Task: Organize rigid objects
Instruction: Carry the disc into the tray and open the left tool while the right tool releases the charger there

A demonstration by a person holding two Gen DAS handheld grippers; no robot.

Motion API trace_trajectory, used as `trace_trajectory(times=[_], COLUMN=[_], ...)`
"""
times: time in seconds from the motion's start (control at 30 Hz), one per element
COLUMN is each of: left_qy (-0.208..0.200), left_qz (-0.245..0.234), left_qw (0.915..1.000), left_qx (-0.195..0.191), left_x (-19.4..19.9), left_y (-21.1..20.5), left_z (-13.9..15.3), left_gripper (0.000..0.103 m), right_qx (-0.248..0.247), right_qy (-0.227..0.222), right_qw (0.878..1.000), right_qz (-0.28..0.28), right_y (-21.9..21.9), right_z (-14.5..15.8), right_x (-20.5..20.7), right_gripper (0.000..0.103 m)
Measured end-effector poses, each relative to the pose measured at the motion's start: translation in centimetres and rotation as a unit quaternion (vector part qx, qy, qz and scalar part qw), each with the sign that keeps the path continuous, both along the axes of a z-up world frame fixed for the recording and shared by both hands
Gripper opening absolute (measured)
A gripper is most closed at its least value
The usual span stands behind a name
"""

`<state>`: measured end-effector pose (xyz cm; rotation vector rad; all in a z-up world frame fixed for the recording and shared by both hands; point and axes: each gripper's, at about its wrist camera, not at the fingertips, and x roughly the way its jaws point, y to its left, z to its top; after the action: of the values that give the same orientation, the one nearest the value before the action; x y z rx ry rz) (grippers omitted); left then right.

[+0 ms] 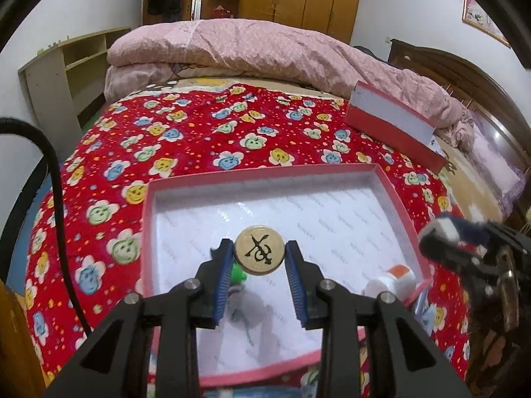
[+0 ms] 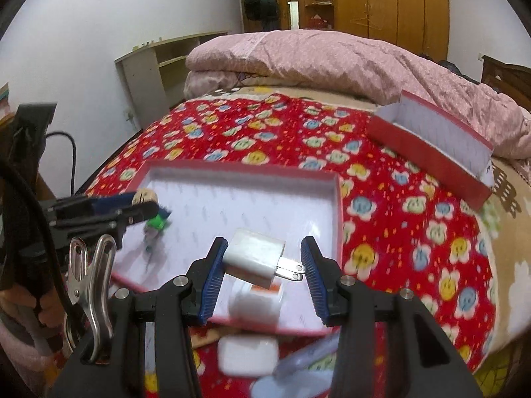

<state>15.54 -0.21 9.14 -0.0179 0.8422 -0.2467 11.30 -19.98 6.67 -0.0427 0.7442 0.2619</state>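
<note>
My left gripper (image 1: 259, 256) is shut on a round wooden chess piece (image 1: 259, 251) with a black character, held above the pink-rimmed tray (image 1: 147, 212). My right gripper (image 2: 262, 260) is shut on a white charger plug (image 2: 254, 258), whose metal prongs point at the right pad, over the tray's (image 2: 338, 219) near right part. Inside the tray lie a green toy (image 2: 156, 222) and a white item with an orange patch (image 2: 259, 298). Each gripper also appears in the other view: the right gripper (image 1: 441, 232) at the tray's right edge, the left gripper (image 2: 151, 205) at its left side.
The tray sits on a red flowered blanket (image 1: 199, 132). A red box with white lining (image 2: 431, 146) stands at the back right near a pink quilt (image 2: 332, 59). A white case (image 2: 247, 355) and a pale blue object (image 2: 298, 364) lie in front of the tray. A metal clip (image 2: 89, 272) hangs at the left.
</note>
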Motion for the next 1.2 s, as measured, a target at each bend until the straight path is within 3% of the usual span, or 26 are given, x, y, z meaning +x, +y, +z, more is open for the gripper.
trace_trajectory(times=[0.47,1.07,1.2], left_qy=[0.019,0.029,0.028], left_qz=[0.015,0.02,0.018], left_qw=[0.9997,0.9992,0.9992], left_qx=[0.011,0.02,0.021], left_x=[3.7,4.7,4.5], left_y=[-0.3,-0.5,-0.6], left_z=[-2.3,-3.5,-3.4], left_gripper=[0.033,0.033,0.046], right_qx=[-0.016,-0.009,-0.007], right_qy=[0.036,0.057,0.056], right_qw=[0.999,0.998,0.998], right_qz=[-0.02,-0.033,-0.033], right_y=[-0.5,-1.3,-1.3], right_z=[-3.1,-5.0,-4.9], right_x=[5.8,7.1,7.0], right_gripper=[0.047,0.041,0.041])
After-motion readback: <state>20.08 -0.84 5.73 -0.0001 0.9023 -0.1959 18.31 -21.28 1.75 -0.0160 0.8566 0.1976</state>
